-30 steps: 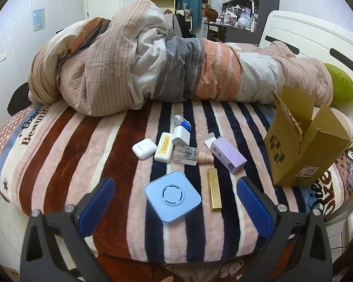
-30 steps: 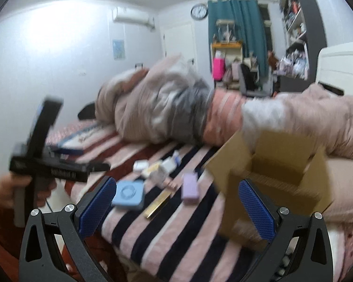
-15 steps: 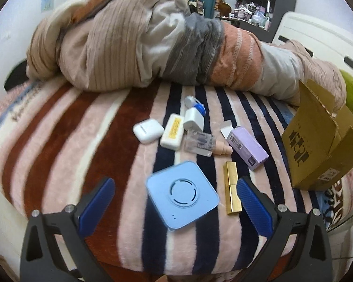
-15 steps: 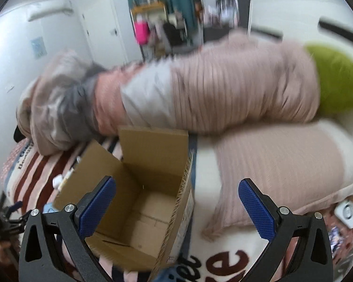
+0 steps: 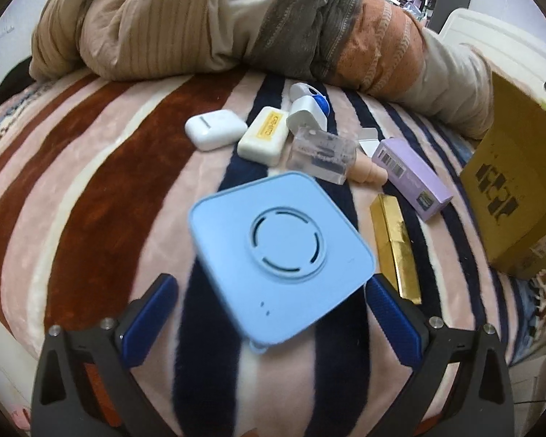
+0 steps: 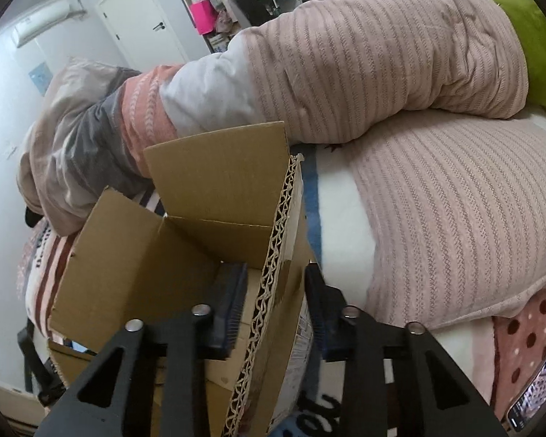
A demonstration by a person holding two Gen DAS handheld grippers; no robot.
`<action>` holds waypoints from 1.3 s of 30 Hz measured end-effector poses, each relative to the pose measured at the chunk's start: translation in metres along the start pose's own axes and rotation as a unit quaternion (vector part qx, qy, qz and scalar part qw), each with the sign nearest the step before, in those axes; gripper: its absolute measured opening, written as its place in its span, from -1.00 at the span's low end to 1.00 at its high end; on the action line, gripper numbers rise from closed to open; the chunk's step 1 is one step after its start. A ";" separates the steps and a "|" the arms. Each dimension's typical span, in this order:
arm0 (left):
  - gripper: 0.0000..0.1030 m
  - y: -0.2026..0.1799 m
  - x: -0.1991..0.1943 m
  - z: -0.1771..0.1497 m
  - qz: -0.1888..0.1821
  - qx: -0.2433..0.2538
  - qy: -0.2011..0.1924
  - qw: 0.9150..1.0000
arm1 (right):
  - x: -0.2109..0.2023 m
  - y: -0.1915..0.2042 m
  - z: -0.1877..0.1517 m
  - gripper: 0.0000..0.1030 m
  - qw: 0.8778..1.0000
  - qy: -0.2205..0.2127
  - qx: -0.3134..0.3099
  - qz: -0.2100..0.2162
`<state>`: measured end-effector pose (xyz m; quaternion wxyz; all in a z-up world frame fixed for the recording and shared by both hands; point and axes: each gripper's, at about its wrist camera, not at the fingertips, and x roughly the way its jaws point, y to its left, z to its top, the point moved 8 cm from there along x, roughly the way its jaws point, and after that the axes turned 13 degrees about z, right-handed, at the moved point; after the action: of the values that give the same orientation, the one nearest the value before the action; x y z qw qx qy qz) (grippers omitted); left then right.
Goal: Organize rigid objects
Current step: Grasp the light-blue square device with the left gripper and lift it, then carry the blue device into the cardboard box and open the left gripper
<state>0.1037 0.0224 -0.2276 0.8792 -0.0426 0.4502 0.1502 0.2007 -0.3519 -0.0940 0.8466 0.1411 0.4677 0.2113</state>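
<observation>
A light blue square device lies on the striped blanket between the open fingers of my left gripper, which touch nothing. Behind it lie a white earbud case, a cream bar, a white and blue item, a clear bottle, a purple box and a gold box. The open cardboard box stands at the right. My right gripper straddles that box's side wall, fingers narrowed around it; contact is unclear.
A rolled quilt lies across the bed behind the objects. A pink knit pillow and a green cushion sit right of the box. A phone lies at the bed's lower right corner.
My left gripper has moved down and forward over the blue device. My right gripper swung right to the cardboard box, closed in on its side wall and narrowed.
</observation>
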 end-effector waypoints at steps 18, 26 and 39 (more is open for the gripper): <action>0.89 -0.005 0.012 0.018 -0.005 0.074 -0.059 0.995 | 0.001 0.002 0.001 -0.62 1.000 -0.002 -0.011 -0.014; 0.89 0.011 -0.022 0.043 -0.016 0.083 -0.099 0.991 | 0.001 0.002 0.001 -0.62 1.000 -0.002 -0.011 -0.013; 0.89 -0.130 -0.143 0.150 -0.167 0.189 -0.170 0.953 | 0.002 0.002 0.001 -0.62 1.000 0.000 -0.013 -0.013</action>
<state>0.1819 -0.1020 -0.0319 0.9472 0.0753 0.3009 -0.0817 0.2022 -0.3495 -0.0942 0.8510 0.1239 0.4669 0.2060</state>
